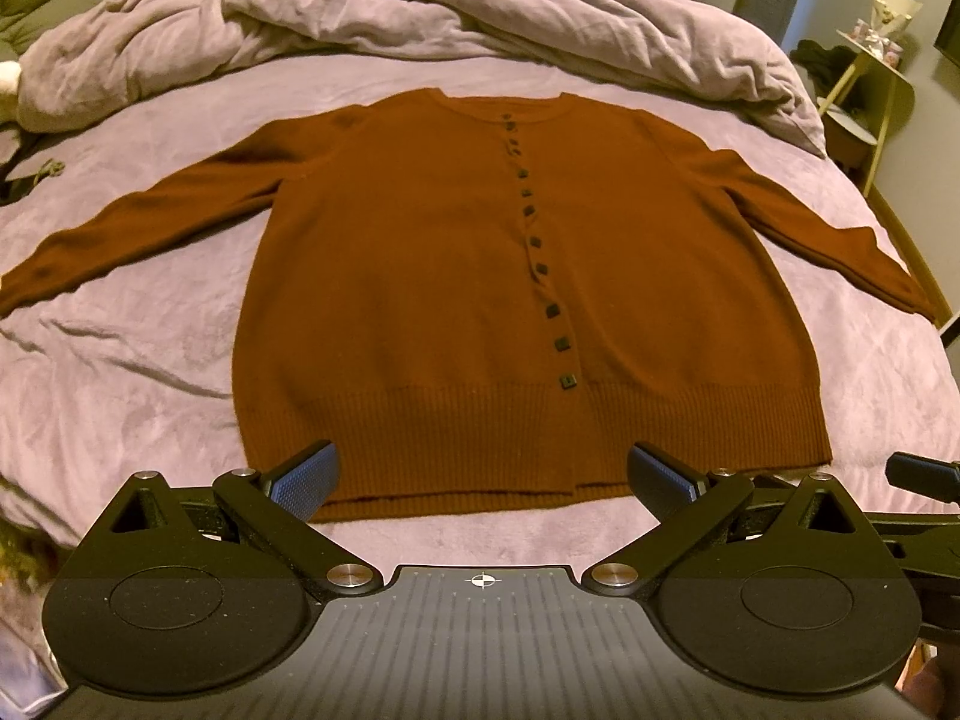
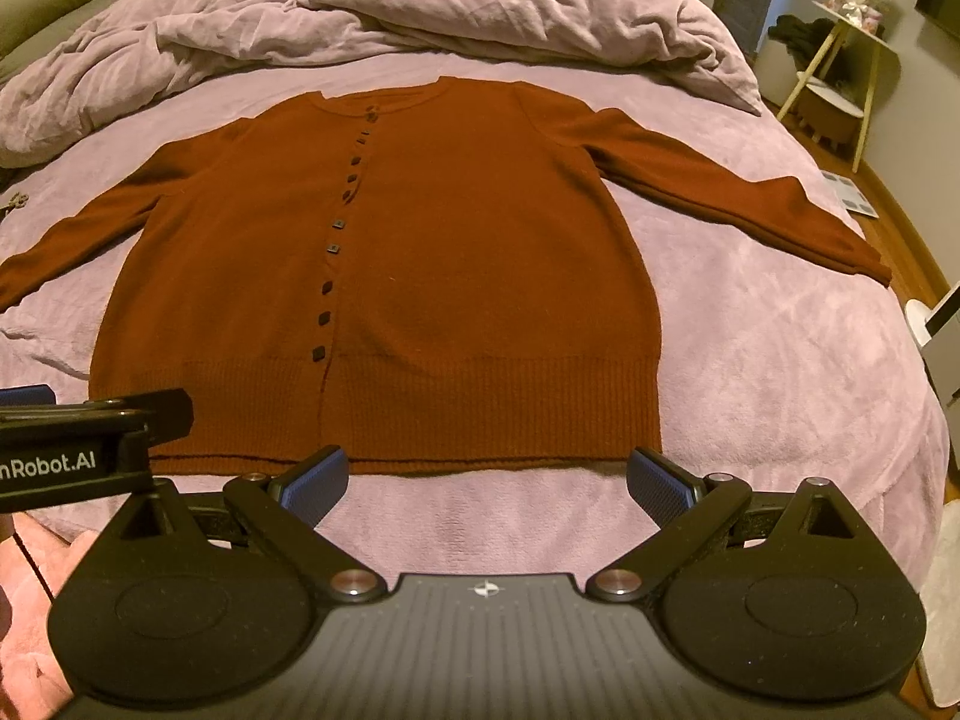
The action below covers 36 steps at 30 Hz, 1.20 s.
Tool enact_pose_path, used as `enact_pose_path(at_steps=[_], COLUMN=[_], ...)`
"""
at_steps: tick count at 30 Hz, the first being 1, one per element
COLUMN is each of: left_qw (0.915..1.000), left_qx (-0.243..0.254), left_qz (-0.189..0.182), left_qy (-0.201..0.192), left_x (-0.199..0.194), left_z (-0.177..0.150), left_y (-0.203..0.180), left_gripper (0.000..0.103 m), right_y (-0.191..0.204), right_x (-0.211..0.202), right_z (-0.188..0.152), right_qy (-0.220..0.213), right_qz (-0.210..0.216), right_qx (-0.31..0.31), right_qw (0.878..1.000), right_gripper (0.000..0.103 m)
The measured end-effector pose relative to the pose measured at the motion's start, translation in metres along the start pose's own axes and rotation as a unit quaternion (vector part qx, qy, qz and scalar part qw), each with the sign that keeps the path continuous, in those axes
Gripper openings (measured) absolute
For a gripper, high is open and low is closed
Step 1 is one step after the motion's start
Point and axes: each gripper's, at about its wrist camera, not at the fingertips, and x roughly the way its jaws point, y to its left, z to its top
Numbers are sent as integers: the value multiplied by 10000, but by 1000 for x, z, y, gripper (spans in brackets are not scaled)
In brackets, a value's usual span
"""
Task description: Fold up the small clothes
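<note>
Cardigan [image 1: 480, 300] flat, buttoned, mid-bed [image 1: 120, 390] | left gripper [image 1: 483, 480] spread wide at hem | right gripper [image 2: 487, 483] spread wide, holding nothing

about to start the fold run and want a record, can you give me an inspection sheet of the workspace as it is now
surface: lilac plush bed cover, a few creases, otherwise flat.
job's things: rust-brown knit cardigan laid flat, front up, buttoned with small dark square buttons, both sleeves spread outward, ribbed hem nearest the grippers.
clutter: crumpled lilac duvet heaped beyond the collar, apart from the cardigan.
grippers: left gripper open, empty, over the hem's middle; right gripper open, empty, by the hem's right corner.
cables: nothing seen.
surroundings: pale side table with yellow legs right of the bed, wooden floor.
</note>
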Motion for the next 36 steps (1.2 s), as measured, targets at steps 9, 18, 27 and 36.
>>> enact_pose_path(at_steps=[9,18,27,36], left_qw=[10000,10000,9994,9998], left_qx=[1,-27,48,-161], left_qz=[-4,55,214,-136], left_qy=[0,42,250,-44], left_x=[0,-2,-2,-4], left_z=[0,1,2,3], left_y=[0,2,0,3], left_gripper=[103,103,103,103], right_y=[1,-1,-2,-4], right_x=[0,-1,-2,-1], right_z=[-1,-1,-2,-1], right_qy=[-36,-108,-167,-157], right_qz=[-17,-126,-221,-147], right_qx=[7,-5,15,98], right_qw=[10000,9999,9996,9997], right_gripper=[99,99,99,99])
